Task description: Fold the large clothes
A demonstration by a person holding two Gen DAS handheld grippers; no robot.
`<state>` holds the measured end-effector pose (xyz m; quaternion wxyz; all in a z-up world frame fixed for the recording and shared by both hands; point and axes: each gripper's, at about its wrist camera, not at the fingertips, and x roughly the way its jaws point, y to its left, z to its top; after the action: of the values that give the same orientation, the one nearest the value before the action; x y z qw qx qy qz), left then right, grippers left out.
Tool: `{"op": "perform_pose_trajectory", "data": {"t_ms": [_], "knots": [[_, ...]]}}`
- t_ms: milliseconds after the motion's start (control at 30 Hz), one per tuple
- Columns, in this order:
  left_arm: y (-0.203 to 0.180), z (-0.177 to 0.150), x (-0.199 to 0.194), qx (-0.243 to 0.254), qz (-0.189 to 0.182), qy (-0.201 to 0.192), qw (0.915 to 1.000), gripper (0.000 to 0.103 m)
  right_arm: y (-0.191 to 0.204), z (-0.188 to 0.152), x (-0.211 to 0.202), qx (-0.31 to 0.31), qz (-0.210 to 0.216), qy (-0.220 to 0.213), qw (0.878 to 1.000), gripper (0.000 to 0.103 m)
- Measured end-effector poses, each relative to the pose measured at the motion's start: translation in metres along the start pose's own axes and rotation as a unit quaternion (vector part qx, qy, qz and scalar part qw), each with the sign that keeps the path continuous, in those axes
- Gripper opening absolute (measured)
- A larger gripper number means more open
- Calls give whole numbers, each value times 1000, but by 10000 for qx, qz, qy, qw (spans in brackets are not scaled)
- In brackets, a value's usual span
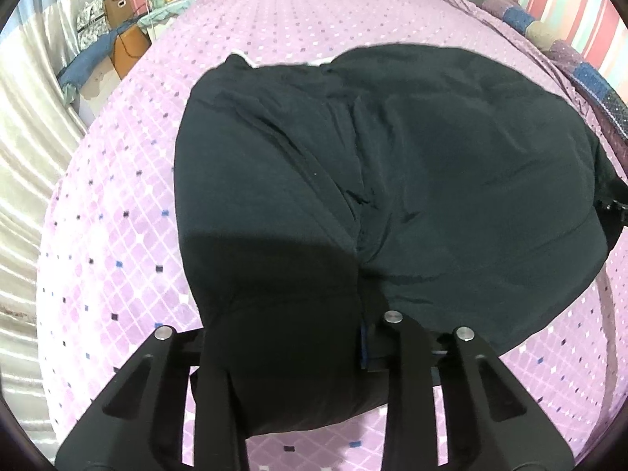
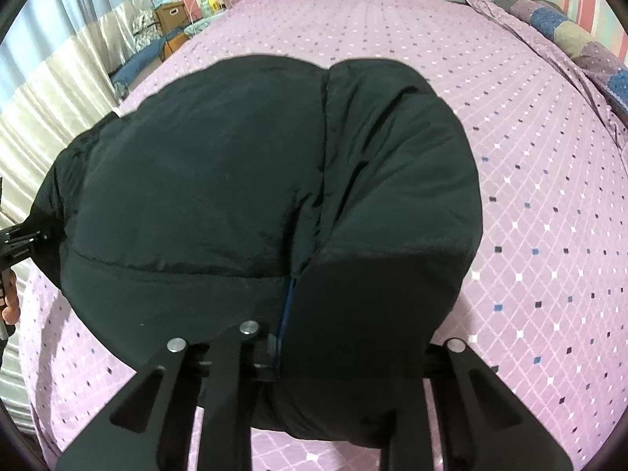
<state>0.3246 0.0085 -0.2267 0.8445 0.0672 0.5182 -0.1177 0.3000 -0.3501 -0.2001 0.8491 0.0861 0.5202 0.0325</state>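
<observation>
Both the left claw (image 1: 298, 373) and right claw (image 2: 337, 373) clamp the near hem of the black jacket (image 1: 392, 165), raising it off the bed (image 1: 129, 204) for folding.

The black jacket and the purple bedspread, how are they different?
The black jacket is plain and dark; the purple bedspread is light, with little diamond dots. The jacket is puffy and creased, and the bedspread lies smooth. The jacket's near edge is pinched in the left gripper and right gripper, while the bedspread is untouched. Both are soft cloth.

Black garment (image 1: 392, 165) hides both tools' fingertips.
</observation>
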Motion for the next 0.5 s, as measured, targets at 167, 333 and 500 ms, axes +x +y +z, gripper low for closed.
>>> {"op": "perform_pose_trajectory", "data": {"t_ms": [167,333,500], "knots": [[-18,17,-22,43,-162,-229,9996,26,6,11,-21,-97,93,-235,9996,22],[-42,31,-44,148,-251,-459,9985,24,21,21,-51,-238,167,-596,9978,21],[-66,51,-67,236,-290,-708,9968,22,39,32,-81,-454,199,-1002,9937,20]]}}
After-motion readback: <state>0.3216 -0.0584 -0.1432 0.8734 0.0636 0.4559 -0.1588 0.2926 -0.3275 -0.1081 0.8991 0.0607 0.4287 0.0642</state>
